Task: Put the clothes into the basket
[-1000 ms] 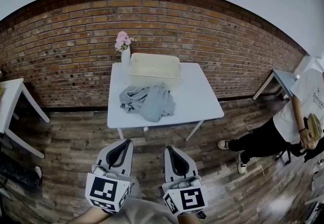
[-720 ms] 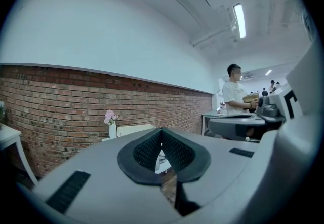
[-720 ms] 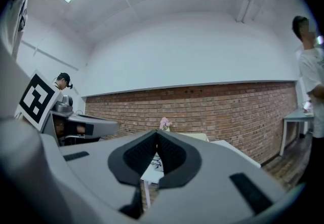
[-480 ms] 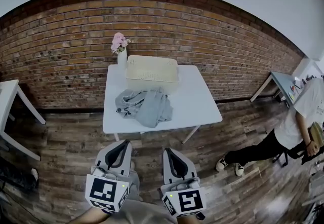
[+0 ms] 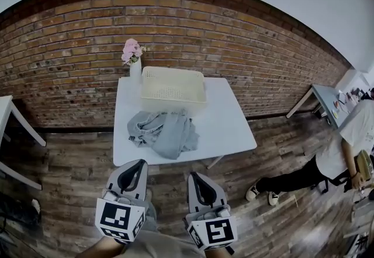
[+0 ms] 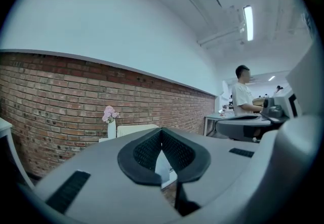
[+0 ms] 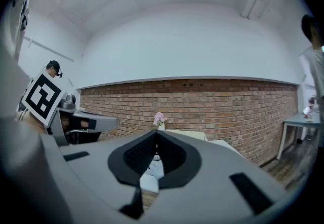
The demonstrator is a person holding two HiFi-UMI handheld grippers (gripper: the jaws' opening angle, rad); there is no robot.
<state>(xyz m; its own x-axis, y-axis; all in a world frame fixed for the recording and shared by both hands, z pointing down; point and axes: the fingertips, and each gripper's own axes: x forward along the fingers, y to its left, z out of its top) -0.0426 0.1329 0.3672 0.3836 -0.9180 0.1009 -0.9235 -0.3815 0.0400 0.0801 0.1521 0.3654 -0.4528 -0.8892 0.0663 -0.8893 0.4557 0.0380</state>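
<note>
The grey clothes [image 5: 162,134] lie in a soft, floppy heap on the white counter [image 5: 225,128], just in front of the empty basket [image 5: 173,83]. They look light and droopy, so pinch a thick fold on top. The left tongs [image 5: 140,163] and the right tongs [image 5: 193,174] are both closed tight with nothing in them.

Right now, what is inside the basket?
Nothing visible: the basket looks empty in the head view. The clothes lie on the table in front of it. Its near wall hides part of its bottom.

- Left gripper [image 5: 141,163] held low and roughly level, its fingers [image 6: 147,153] pressed together.
- Right gripper [image 5: 192,175] just beside it, parallel, also level, fingers pressed together too.
</note>
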